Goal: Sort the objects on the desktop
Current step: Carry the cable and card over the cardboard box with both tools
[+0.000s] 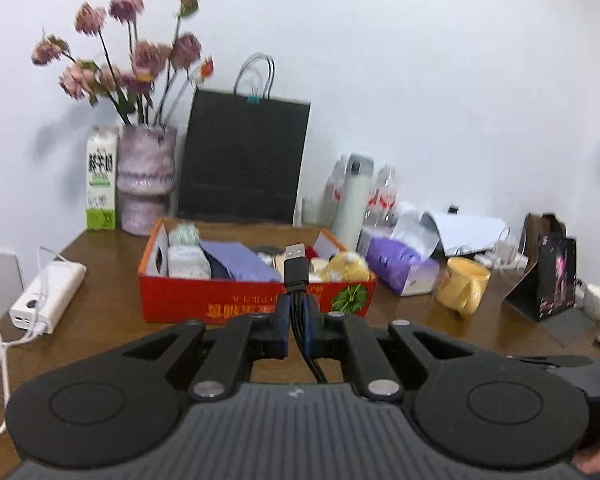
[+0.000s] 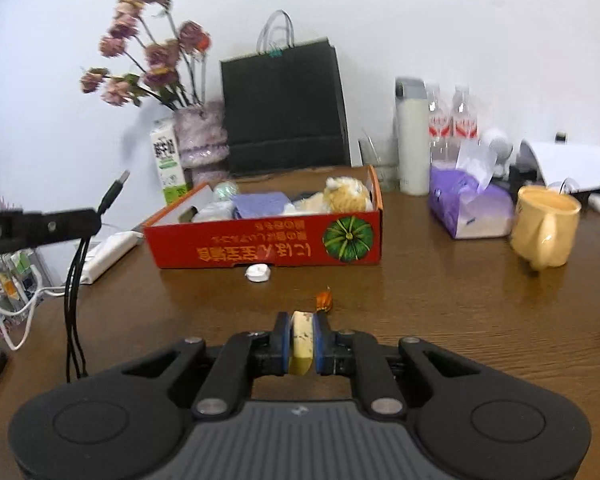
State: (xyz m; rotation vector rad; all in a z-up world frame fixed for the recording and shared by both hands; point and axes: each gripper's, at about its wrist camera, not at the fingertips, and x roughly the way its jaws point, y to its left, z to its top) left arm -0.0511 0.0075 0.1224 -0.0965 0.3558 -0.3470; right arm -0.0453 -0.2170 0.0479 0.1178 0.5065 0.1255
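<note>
My left gripper (image 1: 298, 300) is shut on a black USB cable (image 1: 295, 264), plug pointing up, held above the desk just in front of the red cardboard box (image 1: 220, 300). In the right wrist view the left gripper (image 2: 96, 216) shows at the left with the cable (image 2: 74, 280) hanging down. My right gripper (image 2: 301, 322) is shut on a small pale yellow block (image 2: 302, 340) low over the desk, in front of the red box (image 2: 268, 244). The box holds a plush toy (image 2: 346, 196), a purple cloth (image 2: 262, 204) and other items.
A white cap (image 2: 258, 273) and an orange scrap (image 2: 324, 300) lie before the box. A yellow mug (image 2: 544, 232), purple tissue pack (image 2: 466, 208), thermos (image 2: 412, 140), black bag (image 2: 284, 108), vase (image 1: 146, 180), milk carton (image 1: 100, 180) and white power bank (image 1: 48, 296) surround it.
</note>
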